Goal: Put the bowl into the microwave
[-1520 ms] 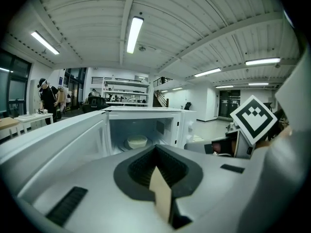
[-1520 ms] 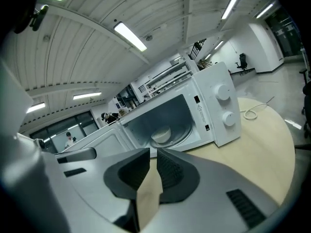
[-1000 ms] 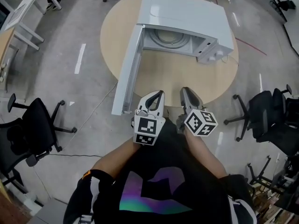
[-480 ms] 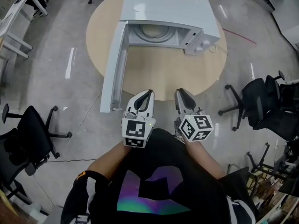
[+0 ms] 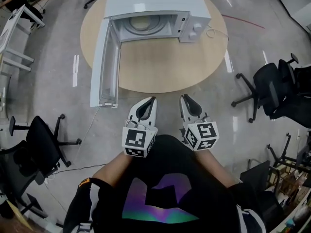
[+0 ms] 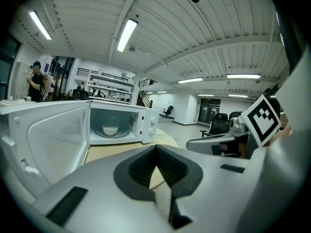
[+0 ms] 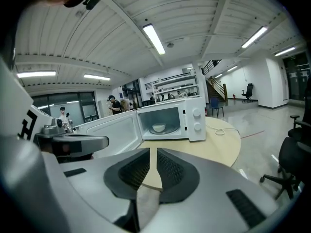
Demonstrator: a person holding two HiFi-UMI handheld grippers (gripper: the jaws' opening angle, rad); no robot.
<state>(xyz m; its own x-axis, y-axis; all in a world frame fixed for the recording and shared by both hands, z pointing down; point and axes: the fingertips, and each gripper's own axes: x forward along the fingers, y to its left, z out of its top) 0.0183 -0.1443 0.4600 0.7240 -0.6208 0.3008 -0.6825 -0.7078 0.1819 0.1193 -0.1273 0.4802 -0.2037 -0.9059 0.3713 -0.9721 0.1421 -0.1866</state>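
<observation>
Bowl: the bowl (image 6: 111, 129) sits inside the microwave (image 5: 150, 1), in the middle of its open cavity, so the placing looks done.
Left gripper: the left gripper (image 5: 151, 100) has its jaw tips touching and nothing between them. It is held close to the body, short of the table (image 5: 170, 62).
Right gripper: the right gripper (image 5: 184, 97) has its jaws drawn together with only a thin slit between them, and is empty. It is level with the left gripper.
Bearing: the bowl is straight ahead of both grippers and well apart from them, slightly left of the right one.
Door: the door (image 5: 104, 62) stands swung out ahead-left, its free edge pointing back towards the left gripper.
Nearer tool: the left gripper. If the door is to be closed, it is probably the one to push the door from outside, sweeping rightwards.
</observation>
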